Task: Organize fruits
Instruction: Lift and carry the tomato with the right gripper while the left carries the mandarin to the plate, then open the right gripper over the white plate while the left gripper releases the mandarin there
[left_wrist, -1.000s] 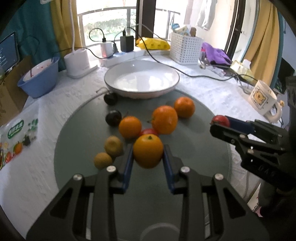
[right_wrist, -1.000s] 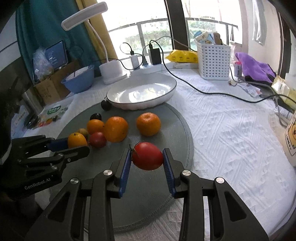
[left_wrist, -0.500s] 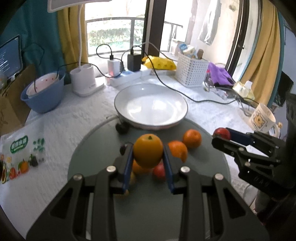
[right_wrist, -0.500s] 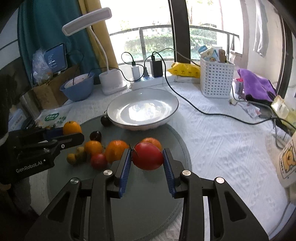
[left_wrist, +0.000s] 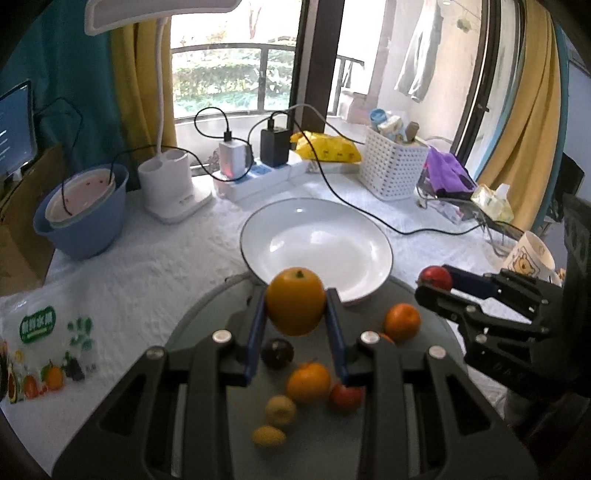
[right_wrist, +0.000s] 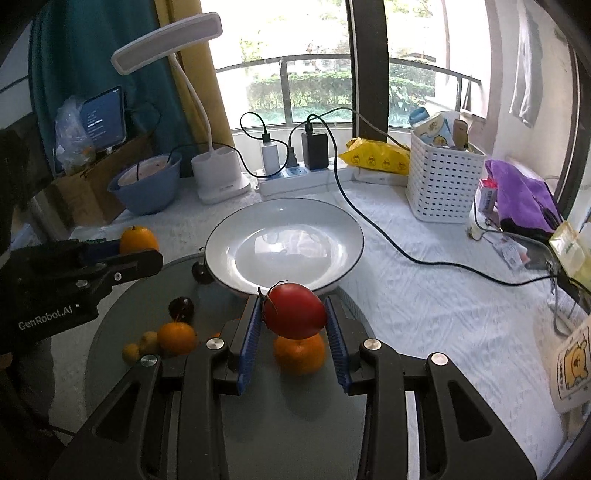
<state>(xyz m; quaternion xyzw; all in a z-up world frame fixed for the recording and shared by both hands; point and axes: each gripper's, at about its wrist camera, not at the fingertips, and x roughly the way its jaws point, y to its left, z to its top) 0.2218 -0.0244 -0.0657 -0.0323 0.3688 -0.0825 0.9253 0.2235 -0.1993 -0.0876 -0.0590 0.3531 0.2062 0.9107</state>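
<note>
Left wrist view had the left gripper (left_wrist: 295, 314) with its fingers closed on an orange (left_wrist: 295, 305), held in the air just short of the plate's (left_wrist: 258, 254) near rim. From the right wrist view, the right gripper (right_wrist: 293, 321) had its fingers clamped on a tomato (right_wrist: 294, 310), also at the near rim of the plate, to the right of the orange. The plate was bare, sitting on the white-clothed desk (right_wrist: 424, 302) with its near edge overlapping the grey mat (left_wrist: 207, 317).

On the mat, on the near side of the plate, lay the rest: more oranges (left_wrist: 402, 322), small yellow fruits (left_wrist: 280, 410), a second red one (left_wrist: 345, 397) and dark plums (left_wrist: 277, 352). One dark fruit (right_wrist: 202, 272) sat touching the plate's left edge.

I reckoned the risk lay in the release. Both fruits were round and the plate shallow, so dropped from any height they might roll over the rim. The two grippers were close together too; coming over the plate at once, they could knock each other. A black cable (right_wrist: 369, 225) ran just right of the plate and might catch the right gripper.
</note>
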